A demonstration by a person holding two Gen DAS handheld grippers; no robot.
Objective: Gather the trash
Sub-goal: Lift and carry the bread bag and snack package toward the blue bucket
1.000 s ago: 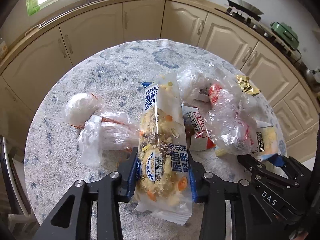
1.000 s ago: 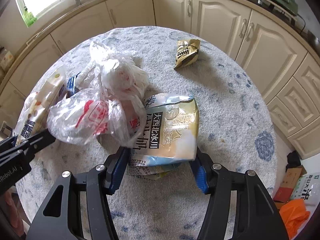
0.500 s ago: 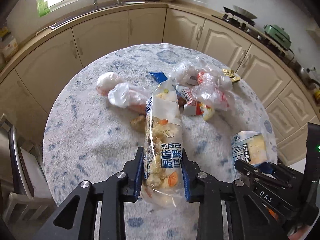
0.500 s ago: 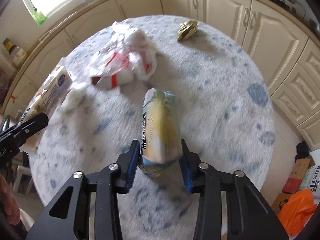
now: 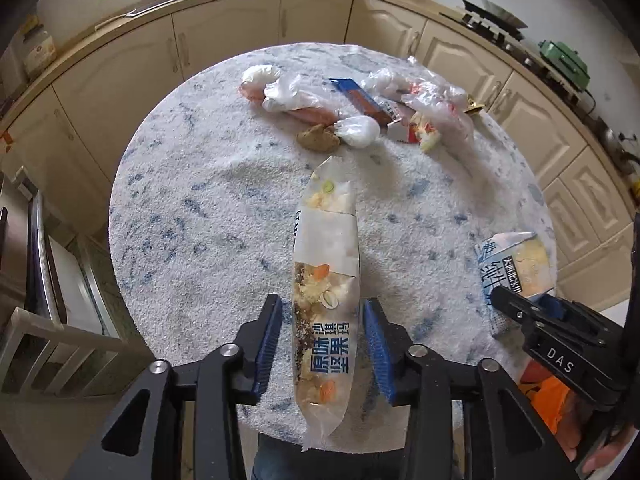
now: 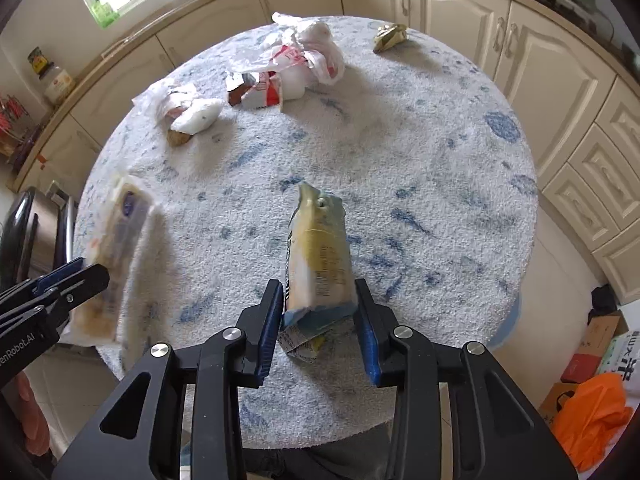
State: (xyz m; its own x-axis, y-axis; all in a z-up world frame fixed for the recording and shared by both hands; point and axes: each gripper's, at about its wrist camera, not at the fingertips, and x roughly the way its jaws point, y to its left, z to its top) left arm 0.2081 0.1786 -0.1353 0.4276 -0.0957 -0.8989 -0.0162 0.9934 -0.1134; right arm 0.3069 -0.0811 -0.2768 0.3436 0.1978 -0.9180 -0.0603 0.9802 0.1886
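- Left wrist view first: we are carrying the nut snack wrapper (image 5: pixel 326 312) between the blue pads of our left gripper (image 5: pixel 325 344), near the round table's (image 5: pixel 192 216) front edge. Its jaws are opening, and a thin gap is showing on both sides, so the wrapper seems to be slipping free rather than being pinched.
- Moving right, our right gripper (image 6: pixel 318 316) is keeping the ice-cream packet (image 6: pixel 318 264) between its pads; those jaws are opening too, and the right pad is standing clear of the packet. Whether the left pad is touching it, we cannot tell.
- We are judging this as the drop-off step: two pieces are being let go at the table's near side. No bin is showing in either view, so where they are meant to land is unclear.
- Remaining trash is lying well apart at the far side: crumpled plastic bags (image 6: pixel 296 56), a red-and-white carton (image 6: pixel 260 92), a gold foil wrapper (image 6: pixel 390 36).
- Next, we are expecting to need fully spread jaws, then a reach across to that far pile.
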